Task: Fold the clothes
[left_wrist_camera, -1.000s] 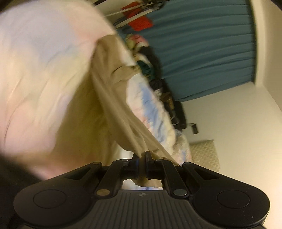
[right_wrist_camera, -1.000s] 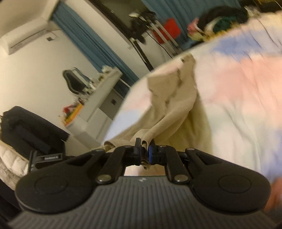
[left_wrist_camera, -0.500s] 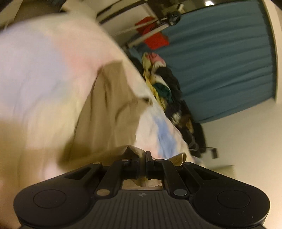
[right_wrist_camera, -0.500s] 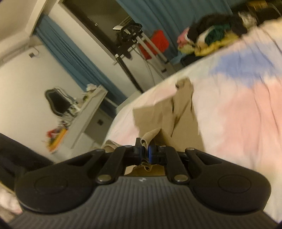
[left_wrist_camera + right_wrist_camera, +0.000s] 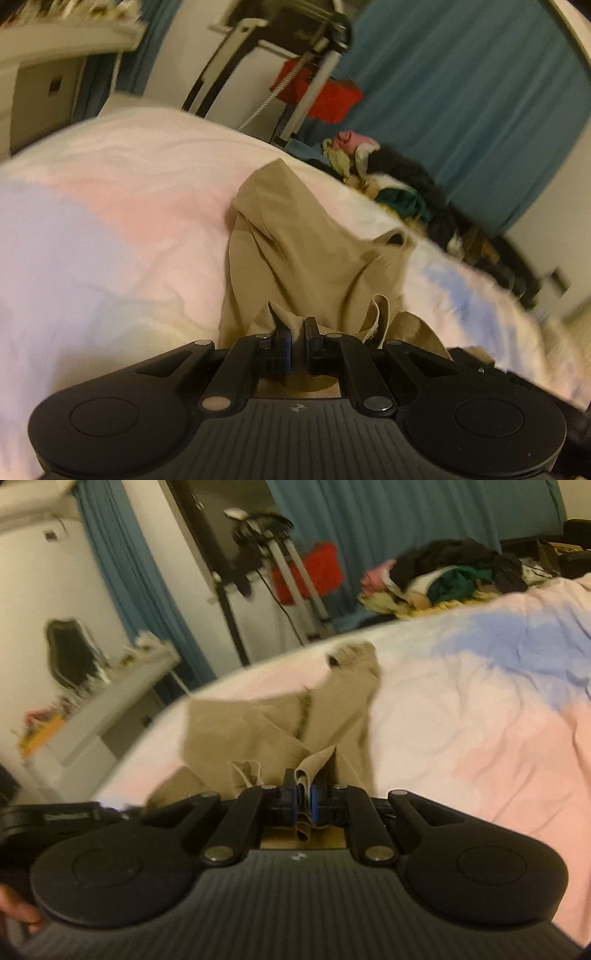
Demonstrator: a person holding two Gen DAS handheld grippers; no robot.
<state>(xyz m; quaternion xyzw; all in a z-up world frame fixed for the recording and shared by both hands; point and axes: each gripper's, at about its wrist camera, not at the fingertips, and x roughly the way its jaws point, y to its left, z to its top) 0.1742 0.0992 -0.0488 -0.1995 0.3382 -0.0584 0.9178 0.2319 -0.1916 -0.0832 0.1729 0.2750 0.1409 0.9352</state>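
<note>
Pastel bedding [image 5: 110,229] carries the tan garment [image 5: 295,251] near the bed's far edge; left gripper [image 5: 297,334] and right gripper [image 5: 303,794] each pinch its near hem. Best to draw both corners taut and level before laying it flat.

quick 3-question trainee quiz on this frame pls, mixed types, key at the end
1. True or false: both the left gripper and the right gripper are shut on the tan garment.
2. Multiple choice: the far end of the tan garment lies on
A. the white desk
B. the pastel bedspread
C. the pile of clothes
3. Fill in: the curtain behind the pile of clothes is ____ in colour.

Key: 1 true; 2 B; 3 blue (teal).
</note>
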